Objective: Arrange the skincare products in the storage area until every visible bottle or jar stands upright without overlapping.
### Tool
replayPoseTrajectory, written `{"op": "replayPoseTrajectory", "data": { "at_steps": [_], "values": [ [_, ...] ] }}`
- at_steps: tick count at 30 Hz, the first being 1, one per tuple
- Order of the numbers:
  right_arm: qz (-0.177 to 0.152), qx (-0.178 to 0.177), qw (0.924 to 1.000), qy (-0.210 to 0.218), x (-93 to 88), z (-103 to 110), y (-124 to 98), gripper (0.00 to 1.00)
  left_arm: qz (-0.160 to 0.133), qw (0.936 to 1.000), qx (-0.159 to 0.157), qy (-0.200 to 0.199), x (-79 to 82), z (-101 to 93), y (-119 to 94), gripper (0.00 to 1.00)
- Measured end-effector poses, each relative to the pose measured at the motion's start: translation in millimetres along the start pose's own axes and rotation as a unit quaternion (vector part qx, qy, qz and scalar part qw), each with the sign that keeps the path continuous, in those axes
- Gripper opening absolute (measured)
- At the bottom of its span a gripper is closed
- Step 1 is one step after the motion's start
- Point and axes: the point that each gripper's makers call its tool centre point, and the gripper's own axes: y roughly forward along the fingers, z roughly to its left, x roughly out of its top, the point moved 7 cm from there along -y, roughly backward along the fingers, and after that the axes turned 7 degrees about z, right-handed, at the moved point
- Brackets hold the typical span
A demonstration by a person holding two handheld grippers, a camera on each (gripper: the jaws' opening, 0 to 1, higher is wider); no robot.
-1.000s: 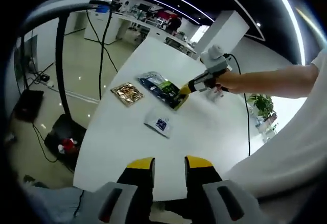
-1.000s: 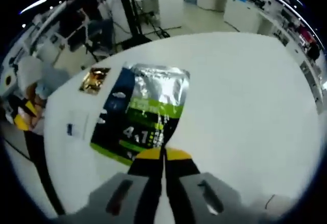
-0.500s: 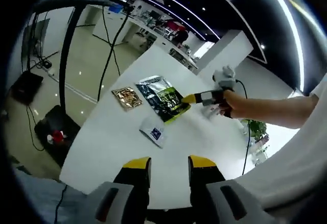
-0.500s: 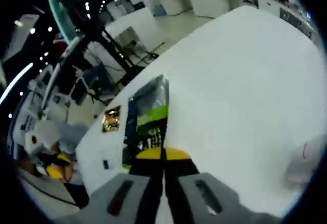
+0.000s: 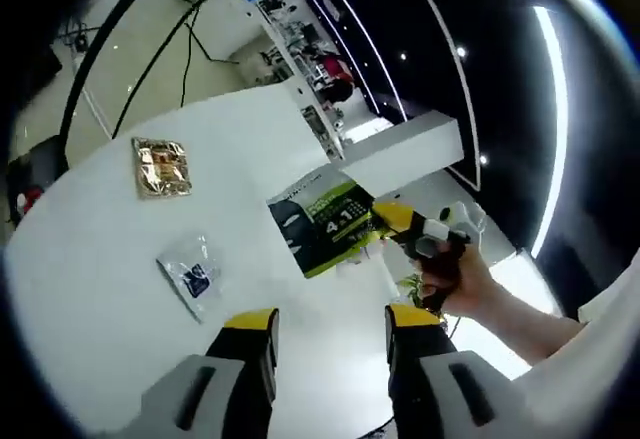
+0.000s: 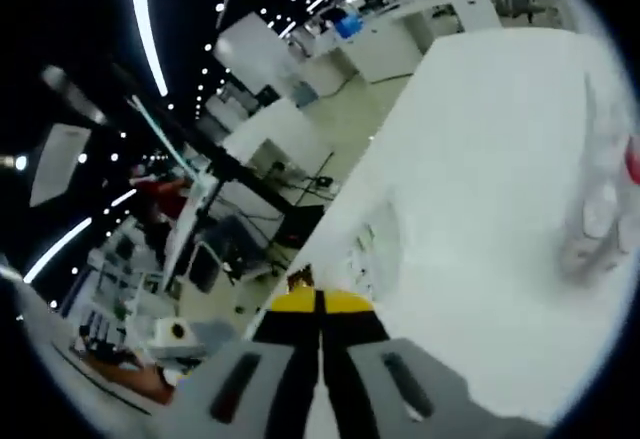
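Observation:
In the left gripper view a green and black pouch (image 5: 328,221) hangs tilted above the white table (image 5: 90,289). My right gripper (image 5: 392,217) is shut on its edge, with a hand (image 5: 452,271) behind it. A gold packet (image 5: 160,167) and a small clear sachet with a blue label (image 5: 190,277) lie flat on the table. My left gripper (image 5: 330,324) stands open at the near edge with nothing between its jaws. In the right gripper view my right gripper (image 6: 320,302) is shut, the pouch (image 6: 364,252) shows only as a thin edge, and the gold packet (image 6: 300,279) peeks out beside it.
A clear plastic thing with a red spot (image 6: 603,209) lies at the right on the table (image 6: 490,159). Desks, cables and a dark stand fill the office floor beyond the table's edges. A potted plant (image 5: 412,285) stands past the far side.
The right gripper has lifted the green pouch off the table and tilted it up. Both cameras have swung, so the table sits differently in each view. The gold packet and sachet stay put.

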Motion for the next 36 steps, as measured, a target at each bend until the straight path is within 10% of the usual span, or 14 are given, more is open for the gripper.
{"op": "replayPoseTrajectory", "data": {
  "at_steps": [9, 16, 20, 25, 36],
  "values": [
    [-0.063, 0.034, 0.9972, 0.02, -11.5, 14.1, -66.0, 0.0, 0.019, 0.9912, -0.113, -0.066, -15.5, -32.7, 47.3, 0.63],
    [-0.071, 0.083, 0.9934, 0.035, -32.7, 19.5, -110.6, 0.0, 0.043, 0.9834, -0.136, -0.112, -28.4, -49.9, 84.6, 0.61],
    [-0.081, 0.122, 0.9887, 0.031, -49.1, 20.7, -146.8, 0.0, 0.053, 0.9719, -0.177, -0.146, -41.4, -75.9, 114.2, 0.58],
    [-0.08, 0.153, 0.9843, 0.035, -63.3, 15.1, -176.0, 0.0, 0.038, 0.9422, -0.256, -0.213, -53.7, -105.6, 127.5, 0.42],
    [-0.133, 0.164, 0.9727, 0.097, -94.9, -23.1, -224.0, 0.0, 0.03, 0.9462, -0.259, -0.192, -65.3, -130.8, 148.0, 0.2]
  ]
}}
